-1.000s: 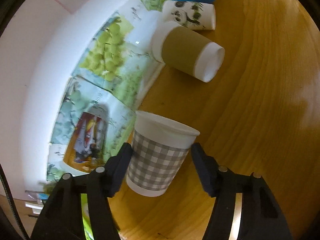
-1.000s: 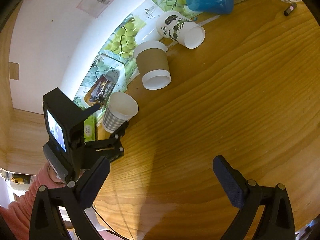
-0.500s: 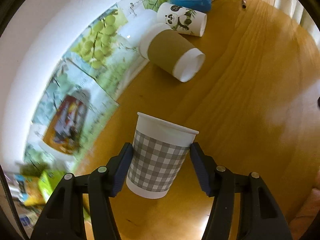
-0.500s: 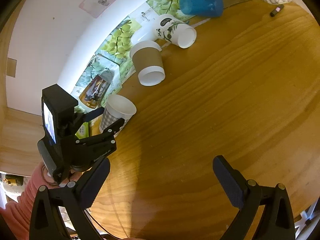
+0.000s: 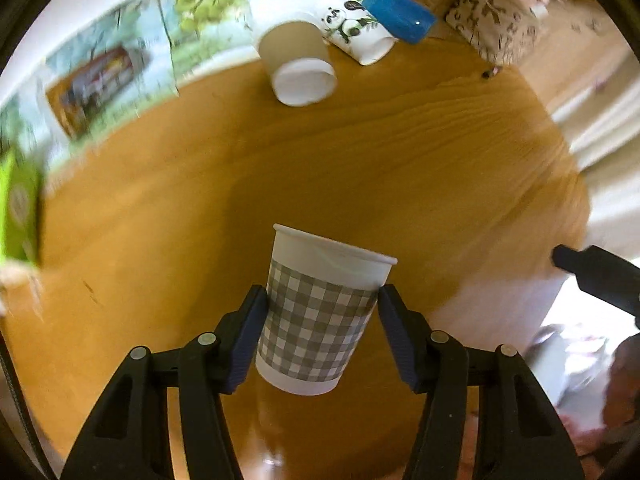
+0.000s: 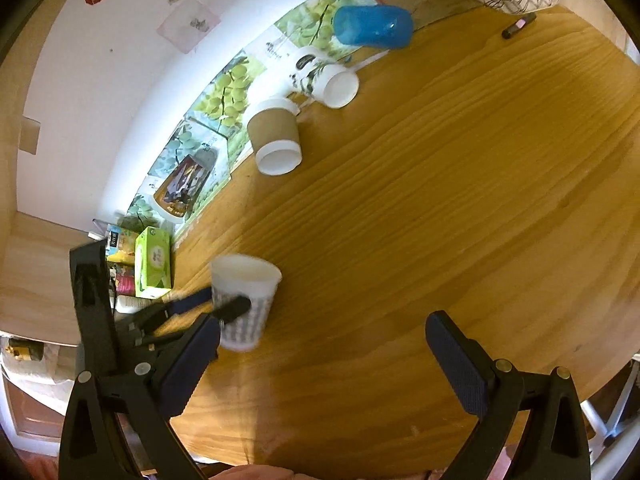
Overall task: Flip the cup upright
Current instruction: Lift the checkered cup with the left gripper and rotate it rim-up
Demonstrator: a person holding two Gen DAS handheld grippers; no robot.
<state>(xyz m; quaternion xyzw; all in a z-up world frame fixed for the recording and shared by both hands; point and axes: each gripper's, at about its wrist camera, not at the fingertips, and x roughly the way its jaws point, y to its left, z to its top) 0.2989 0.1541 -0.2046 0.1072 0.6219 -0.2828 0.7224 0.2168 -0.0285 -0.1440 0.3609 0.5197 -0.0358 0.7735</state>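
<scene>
My left gripper (image 5: pixel 322 312) is shut on a grey checked paper cup (image 5: pixel 320 316), holding it mouth up above the wooden table (image 5: pixel 360 168). The same cup (image 6: pixel 245 304) shows in the right wrist view at lower left, clamped by the left gripper (image 6: pixel 224 306), slightly blurred. My right gripper (image 6: pixel 320 360) is open and empty over the table's near edge, to the right of the cup. A tip of it shows at the right of the left wrist view (image 5: pixel 592 276).
A brown-sleeved cup (image 6: pixel 276 138), a panda-print cup (image 6: pixel 324 78) and a blue cup (image 6: pixel 372 26) lie on their sides along the far wall. A green box (image 6: pixel 154 262) sits at the left. A small dark marker (image 6: pixel 518 26) lies at the far right.
My left gripper has closed on the checked cup, lifted it and carried it away from the wall toward the table's middle and near edge. The right gripper has stayed open.
</scene>
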